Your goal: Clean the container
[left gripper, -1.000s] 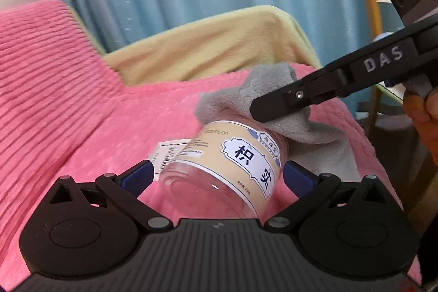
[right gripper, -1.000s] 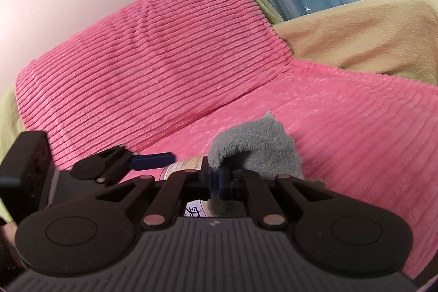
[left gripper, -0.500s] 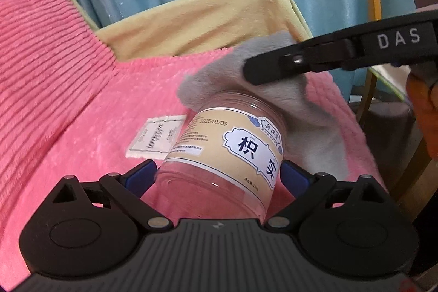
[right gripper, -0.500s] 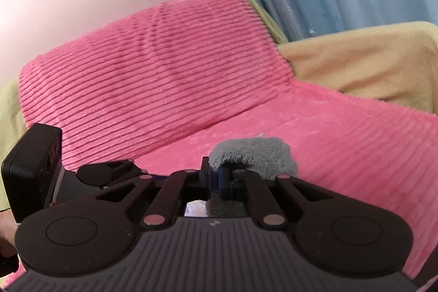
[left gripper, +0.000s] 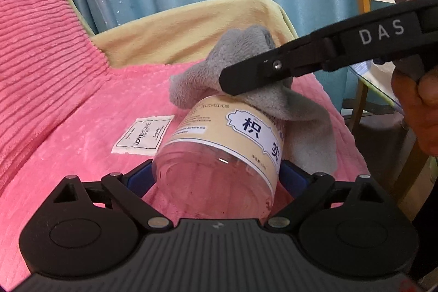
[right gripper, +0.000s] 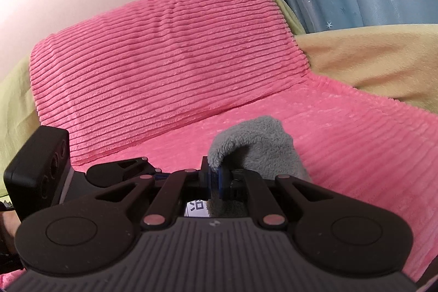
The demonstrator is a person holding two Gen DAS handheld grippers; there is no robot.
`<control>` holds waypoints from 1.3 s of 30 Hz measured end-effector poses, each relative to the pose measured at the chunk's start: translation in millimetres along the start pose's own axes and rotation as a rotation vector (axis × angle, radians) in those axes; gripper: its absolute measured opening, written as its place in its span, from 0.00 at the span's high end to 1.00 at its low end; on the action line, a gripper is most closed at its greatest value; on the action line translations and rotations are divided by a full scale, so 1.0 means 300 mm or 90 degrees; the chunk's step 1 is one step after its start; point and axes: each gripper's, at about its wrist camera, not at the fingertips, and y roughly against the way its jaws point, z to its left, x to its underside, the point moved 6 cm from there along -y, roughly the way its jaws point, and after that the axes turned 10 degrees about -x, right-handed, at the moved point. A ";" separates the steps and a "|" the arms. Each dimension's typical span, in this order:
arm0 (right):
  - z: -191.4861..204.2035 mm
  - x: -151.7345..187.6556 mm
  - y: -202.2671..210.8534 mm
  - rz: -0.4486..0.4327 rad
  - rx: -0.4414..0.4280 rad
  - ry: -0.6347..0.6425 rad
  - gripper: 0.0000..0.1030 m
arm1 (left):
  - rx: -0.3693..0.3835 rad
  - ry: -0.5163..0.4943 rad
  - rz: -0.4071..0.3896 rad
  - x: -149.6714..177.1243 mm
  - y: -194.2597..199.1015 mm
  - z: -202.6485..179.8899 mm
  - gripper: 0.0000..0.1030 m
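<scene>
**Jar wiping under way**

Left wrist view: left tongs [left gripper: 216, 177] clamp the clear labelled jar [left gripper: 219, 155], tilted above the pink blanket [left gripper: 82, 155]; grey cloth [left gripper: 246, 78] drapes its far end.

Right wrist view: right tongs [right gripper: 219, 179] pinch the cloth [right gripper: 254, 147] — the wipe likely needs steady pressure around the jar.

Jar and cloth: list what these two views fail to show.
- Jar: its far end, in the left wrist view, is covered by the grey cloth and the right gripper.
- Jar in the right wrist view: only a scrap of label shows under the linkage.
- Left gripper: the contact of its pads with the jar is hidden behind the jar's body.
- Label's small print: too small to read.
</scene>
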 end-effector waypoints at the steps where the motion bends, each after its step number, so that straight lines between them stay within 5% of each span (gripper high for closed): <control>1: -0.002 -0.003 0.001 -0.003 0.002 0.002 0.97 | -0.005 0.004 0.004 -0.001 -0.001 0.000 0.08; 7: -0.007 -0.020 0.006 -0.020 0.008 0.016 0.97 | -0.069 0.037 0.024 0.000 0.008 -0.019 0.09; 16: 0.047 0.036 0.000 0.060 -0.034 0.056 0.96 | -0.121 0.106 0.040 -0.004 0.014 -0.047 0.09; 25: 0.061 0.047 -0.022 0.085 -0.119 0.035 0.98 | -0.144 0.147 0.025 0.018 0.014 -0.034 0.13; 28: 0.017 0.047 -0.007 0.069 -0.076 0.016 0.98 | -0.157 0.146 0.029 0.028 0.003 -0.033 0.16; 39: 0.076 0.034 -0.032 0.106 -0.144 0.020 0.97 | -0.166 0.144 0.021 0.036 -0.002 -0.033 0.16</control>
